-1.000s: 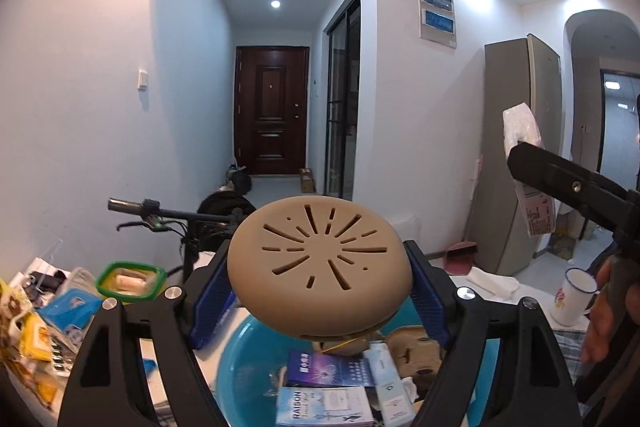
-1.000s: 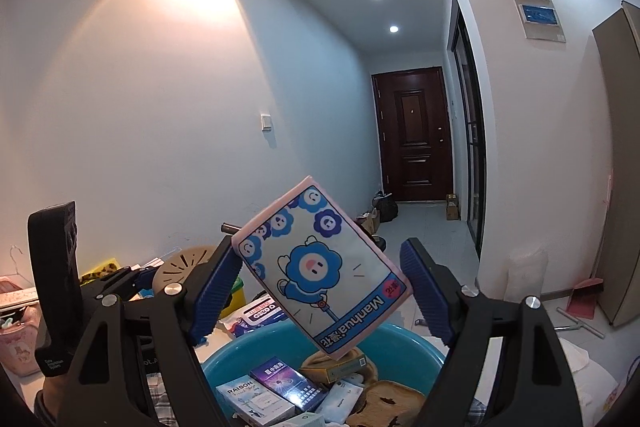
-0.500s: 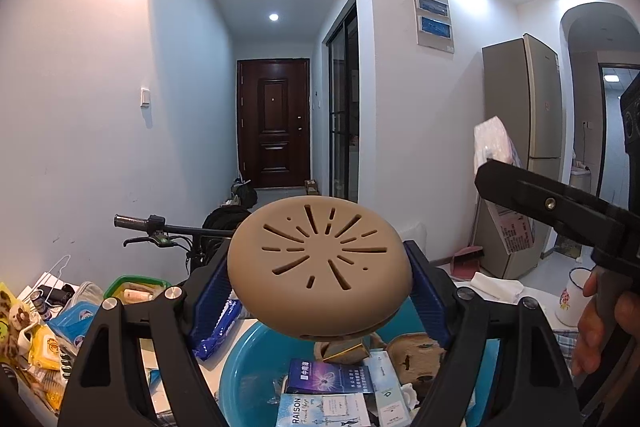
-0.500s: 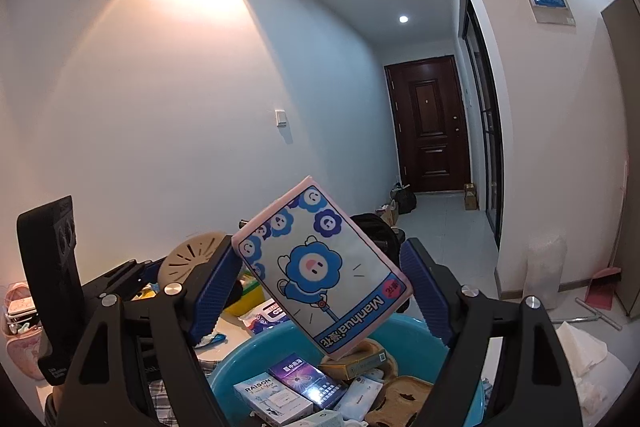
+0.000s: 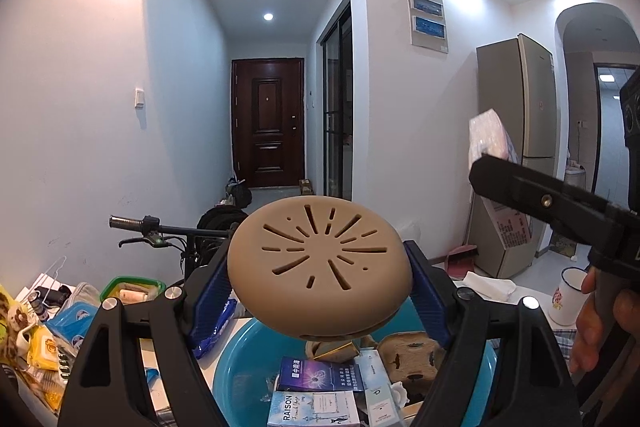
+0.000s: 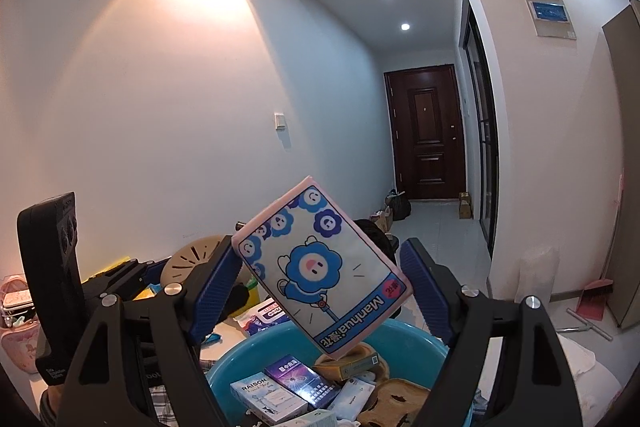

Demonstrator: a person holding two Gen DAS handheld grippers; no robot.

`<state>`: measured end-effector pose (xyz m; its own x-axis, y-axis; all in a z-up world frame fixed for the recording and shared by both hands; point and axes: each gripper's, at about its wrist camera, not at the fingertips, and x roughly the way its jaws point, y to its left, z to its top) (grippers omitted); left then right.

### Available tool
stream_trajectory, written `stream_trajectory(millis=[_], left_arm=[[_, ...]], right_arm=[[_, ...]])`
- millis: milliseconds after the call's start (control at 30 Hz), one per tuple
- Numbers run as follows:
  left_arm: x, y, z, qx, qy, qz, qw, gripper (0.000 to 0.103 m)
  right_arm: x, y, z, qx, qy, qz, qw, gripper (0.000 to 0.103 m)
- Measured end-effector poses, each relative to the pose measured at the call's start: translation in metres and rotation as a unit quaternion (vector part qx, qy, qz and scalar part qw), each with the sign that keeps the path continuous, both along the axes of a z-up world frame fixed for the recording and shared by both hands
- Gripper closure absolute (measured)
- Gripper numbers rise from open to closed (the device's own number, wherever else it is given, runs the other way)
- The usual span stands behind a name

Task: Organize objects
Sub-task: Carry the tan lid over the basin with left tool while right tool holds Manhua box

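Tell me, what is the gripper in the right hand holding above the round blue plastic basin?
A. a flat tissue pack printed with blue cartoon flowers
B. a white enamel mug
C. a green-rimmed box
A: the right gripper is clamped on the tilted flower-printed tissue pack over the blue basin.

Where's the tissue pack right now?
Right wrist view, centre: the tissue pack is tilted, clamped in the right gripper above the blue basin.

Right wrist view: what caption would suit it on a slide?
Right gripper holding a tilted Manhua tissue pack above a blue basin of small boxes.
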<state>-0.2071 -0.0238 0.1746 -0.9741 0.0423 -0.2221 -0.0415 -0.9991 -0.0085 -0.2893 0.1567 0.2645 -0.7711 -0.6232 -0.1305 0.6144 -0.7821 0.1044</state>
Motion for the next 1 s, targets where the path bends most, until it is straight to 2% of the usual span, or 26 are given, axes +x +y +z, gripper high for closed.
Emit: stream_trajectory(millis=[200,500,900,1000], left_arm=[[0.001,-0.003,0.001,0.0,-0.004,-0.005,1.0,0.021],[-0.009,-0.008,-0.005,0.022,-0.031,-0.006,0.9993,0.021],[-0.009,-0.01,-0.007,0.025,-0.029,-0.005,0.9992,0.021],[-0.009,-0.005,-0.007,0.016,-0.028,0.01,0.9994,0.021]], right_arm=[[0.004,-0.005,0.001,0.008,0.005,0.0,1.0,0.023],[0.004,-0.014,0.004,0.027,0.003,0.004,1.0,0.023],[0.002,-0.007,0.005,0.022,0.002,0.0,1.0,0.023],[0.002,-0.002,0.005,0.009,0.009,-0.007,1.0,0.023]])
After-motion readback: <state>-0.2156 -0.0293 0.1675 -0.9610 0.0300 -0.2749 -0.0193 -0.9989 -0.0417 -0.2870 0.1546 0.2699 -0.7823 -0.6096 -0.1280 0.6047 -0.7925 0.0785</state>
